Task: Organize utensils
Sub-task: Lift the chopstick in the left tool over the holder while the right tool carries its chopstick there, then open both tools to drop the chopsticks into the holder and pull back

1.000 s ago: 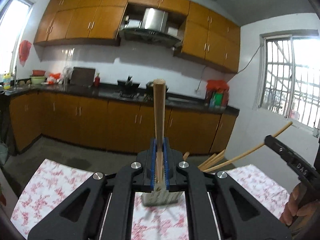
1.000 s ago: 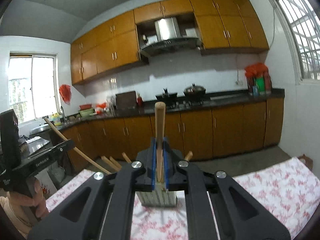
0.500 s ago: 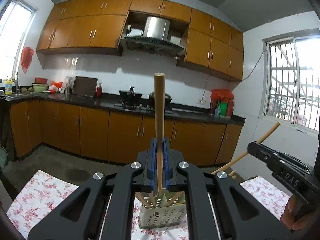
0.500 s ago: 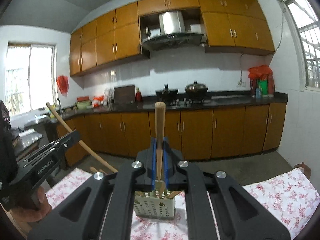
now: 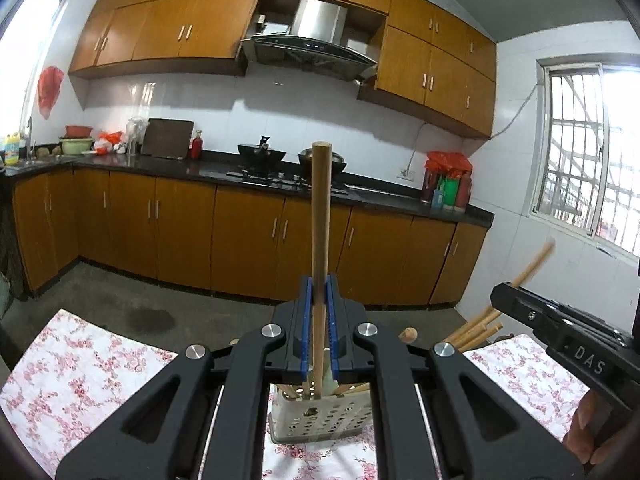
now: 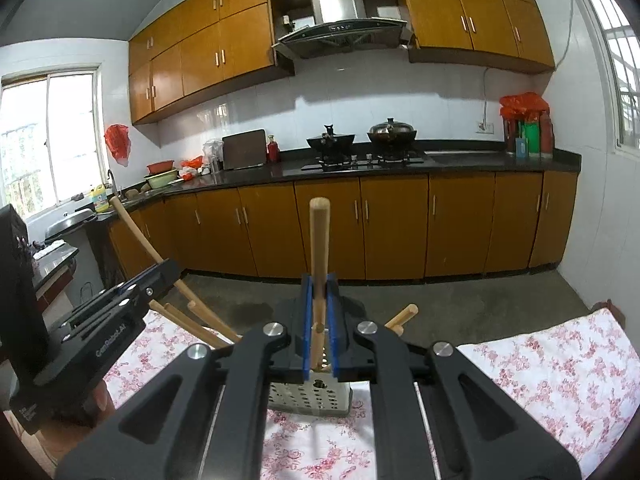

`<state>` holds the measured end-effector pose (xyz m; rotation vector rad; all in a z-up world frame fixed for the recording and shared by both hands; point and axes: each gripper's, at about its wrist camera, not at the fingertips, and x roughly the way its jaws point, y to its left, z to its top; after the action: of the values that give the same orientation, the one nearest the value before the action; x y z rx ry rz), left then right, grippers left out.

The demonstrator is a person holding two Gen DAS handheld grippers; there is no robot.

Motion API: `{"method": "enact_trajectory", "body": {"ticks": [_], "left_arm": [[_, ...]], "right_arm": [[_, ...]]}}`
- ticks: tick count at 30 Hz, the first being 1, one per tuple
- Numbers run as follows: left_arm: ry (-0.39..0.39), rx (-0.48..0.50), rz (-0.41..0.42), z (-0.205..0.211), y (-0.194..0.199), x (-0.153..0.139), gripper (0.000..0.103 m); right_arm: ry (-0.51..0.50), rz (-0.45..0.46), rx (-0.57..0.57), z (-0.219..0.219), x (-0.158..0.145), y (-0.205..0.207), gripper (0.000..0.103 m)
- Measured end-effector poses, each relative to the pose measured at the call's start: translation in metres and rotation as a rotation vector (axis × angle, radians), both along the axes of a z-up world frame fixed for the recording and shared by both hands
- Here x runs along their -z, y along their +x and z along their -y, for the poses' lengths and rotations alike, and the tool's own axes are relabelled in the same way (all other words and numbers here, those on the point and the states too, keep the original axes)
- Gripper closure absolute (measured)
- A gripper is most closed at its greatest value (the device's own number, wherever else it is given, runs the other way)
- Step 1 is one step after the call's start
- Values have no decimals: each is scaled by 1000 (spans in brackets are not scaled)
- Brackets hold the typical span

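A pale, perforated holder (image 5: 320, 420) stands upright on the floral desk (image 5: 80, 376). Several wooden sticks (image 5: 472, 330) rest in it, leaning outward at angles. One wooden stick (image 5: 320, 240) rises upright above the holder, gripped between blue pads. A second stick (image 6: 319, 256) also stands upright above the holder, clamped likewise.

The lower end of the round wooden stick (image 5: 321, 216) was hidden between the blue-padded fingers (image 5: 306, 328). The perforated pale plastic utensil holder (image 5: 320, 420) showed only partly behind the black linkage. The slanted wooden handle (image 5: 536, 260) at right was motion-blurred, its grip point concealed.
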<state>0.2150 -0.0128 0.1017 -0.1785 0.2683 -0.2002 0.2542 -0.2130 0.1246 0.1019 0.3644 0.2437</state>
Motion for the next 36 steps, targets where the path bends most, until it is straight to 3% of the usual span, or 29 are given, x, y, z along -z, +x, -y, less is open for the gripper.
{"method": "enact_trajectory", "body": {"ticks": [2,3,5,9,12,14,15,17,21,29,32,36], "left_arm": [[-6,0,-1,-2,-1,-3,88],[-8,-4,0,-3,-2,-5,74],[-18,-15,16,-8,-5,-11,55],[-32,-19,42,-16,-16,-22,42],[-22,-34,70,-24,-33,-29,25],[-1,-53,91,-28,-49,-31,13],[14,-67,99,-29,-56,-31,7],[50,-91,108,-33,-74,-27,2],[103,-130,78,-38,-100,-11,2],[127,-171,-4,-43,-135,34,2],[164,-166,-56,-39,-140,55,2],[156,-155,-89,-40,-149,75,2]], "right_arm": [[8,7,4,1,-2,-2,85],[8,12,7,2,-3,-3,82],[10,32,14,5,-8,-9,75],[30,80,37,14,-18,-28,60],[29,119,55,18,-22,-49,39],[19,154,82,20,-20,-69,17],[14,170,97,21,-17,-78,13],[3,203,131,22,-9,-99,4],[-43,196,174,17,18,-128,4],[-134,136,190,-1,81,-161,4],[-132,104,168,-6,101,-173,4],[-89,77,168,-4,122,-184,4]]}}
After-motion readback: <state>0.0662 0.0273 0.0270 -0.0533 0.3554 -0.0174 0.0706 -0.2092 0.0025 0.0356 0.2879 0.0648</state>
